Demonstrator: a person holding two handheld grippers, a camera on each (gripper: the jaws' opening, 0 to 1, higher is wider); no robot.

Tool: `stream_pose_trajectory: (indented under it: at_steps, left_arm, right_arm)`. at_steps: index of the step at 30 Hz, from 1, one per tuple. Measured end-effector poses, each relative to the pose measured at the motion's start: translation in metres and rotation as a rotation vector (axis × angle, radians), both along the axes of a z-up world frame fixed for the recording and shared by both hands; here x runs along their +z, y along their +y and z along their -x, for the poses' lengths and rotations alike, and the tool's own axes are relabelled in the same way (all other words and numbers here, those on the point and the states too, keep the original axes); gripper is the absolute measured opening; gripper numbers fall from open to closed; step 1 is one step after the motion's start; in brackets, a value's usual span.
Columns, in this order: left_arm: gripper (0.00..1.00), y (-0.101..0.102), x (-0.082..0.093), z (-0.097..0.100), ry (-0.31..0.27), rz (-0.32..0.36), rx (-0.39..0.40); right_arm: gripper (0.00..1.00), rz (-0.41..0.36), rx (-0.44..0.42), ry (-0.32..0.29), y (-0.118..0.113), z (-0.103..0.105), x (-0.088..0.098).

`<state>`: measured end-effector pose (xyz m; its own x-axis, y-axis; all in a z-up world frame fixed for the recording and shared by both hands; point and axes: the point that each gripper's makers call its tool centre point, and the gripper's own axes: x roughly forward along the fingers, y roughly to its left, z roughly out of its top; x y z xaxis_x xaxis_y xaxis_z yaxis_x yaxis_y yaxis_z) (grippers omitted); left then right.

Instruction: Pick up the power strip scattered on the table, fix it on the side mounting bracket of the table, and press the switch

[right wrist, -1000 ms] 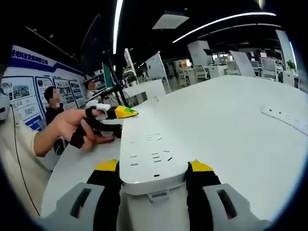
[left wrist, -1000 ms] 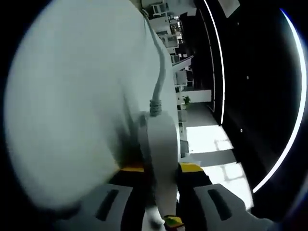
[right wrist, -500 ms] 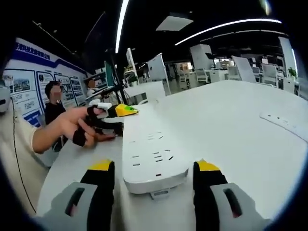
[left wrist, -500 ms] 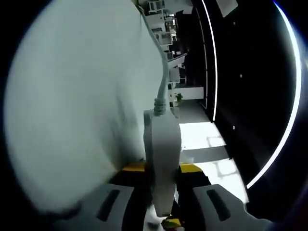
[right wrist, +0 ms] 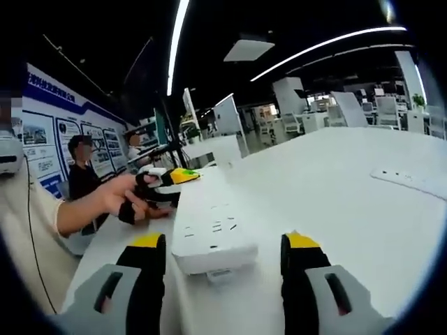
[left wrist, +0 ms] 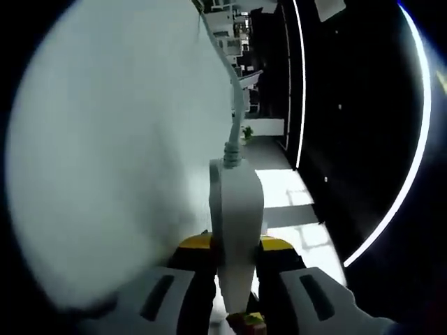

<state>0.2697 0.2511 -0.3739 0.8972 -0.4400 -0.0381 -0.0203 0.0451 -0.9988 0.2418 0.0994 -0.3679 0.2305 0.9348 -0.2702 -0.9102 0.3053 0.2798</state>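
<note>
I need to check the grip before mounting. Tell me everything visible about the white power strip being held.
The white plastic power strip is long and flat with rows of socket slots on top. It lies along the white table. The left gripper clamps its cable end, where a ribbed grey cord exits; the right gripper stands open around the other end.

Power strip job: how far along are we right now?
Done: the power strip is off the table. In hand: the left gripper clamps its cord end; the right gripper is open around the near end. Left: mounting on the bracket, pressing the switch.
</note>
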Motion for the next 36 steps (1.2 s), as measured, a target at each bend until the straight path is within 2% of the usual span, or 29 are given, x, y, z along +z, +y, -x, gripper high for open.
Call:
stream_pose_trajectory:
  at_steps: [5,9,10,12,16,22,29,36]
  left_arm:
    - [0.25,0.007,0.006,0.008,-0.040,0.002,-0.030]
    - [0.25,0.014,0.006,0.013,-0.051,-0.032,-0.045]
    - [0.25,0.014,0.006,0.015,-0.052,-0.031,-0.051]
    - [0.25,0.015,0.009,0.018,-0.057,-0.012,-0.065]
    - [0.25,0.018,0.016,0.022,-0.070,0.002,-0.085]
    - [0.25,0.026,0.024,0.032,-0.091,-0.014,-0.140]
    - [0.25,0.045,0.029,0.045,-0.115,-0.032,-0.182]
    - [0.25,0.053,0.032,0.051,-0.148,-0.048,-0.179]
  right_arm:
    - [0.61,-0.083,-0.033,-0.002,-0.002,0.001,0.015]
    - [0.61,-0.140,-0.039,-0.006,-0.001,0.004,0.026]
    - [0.61,-0.138,-0.039,-0.006,0.000,0.006,0.027]
    - [0.61,-0.108,-0.011,-0.045,0.003,0.013,0.028]
    - [0.61,-0.107,0.006,-0.060,0.007,0.024,0.035]
    - [0.61,-0.092,0.032,-0.082,0.006,0.038,0.040]
    - [0.61,-0.073,0.043,-0.097,0.003,0.053,0.041]
    - [0.60,-0.064,0.022,-0.111,-0.002,0.060,0.043]
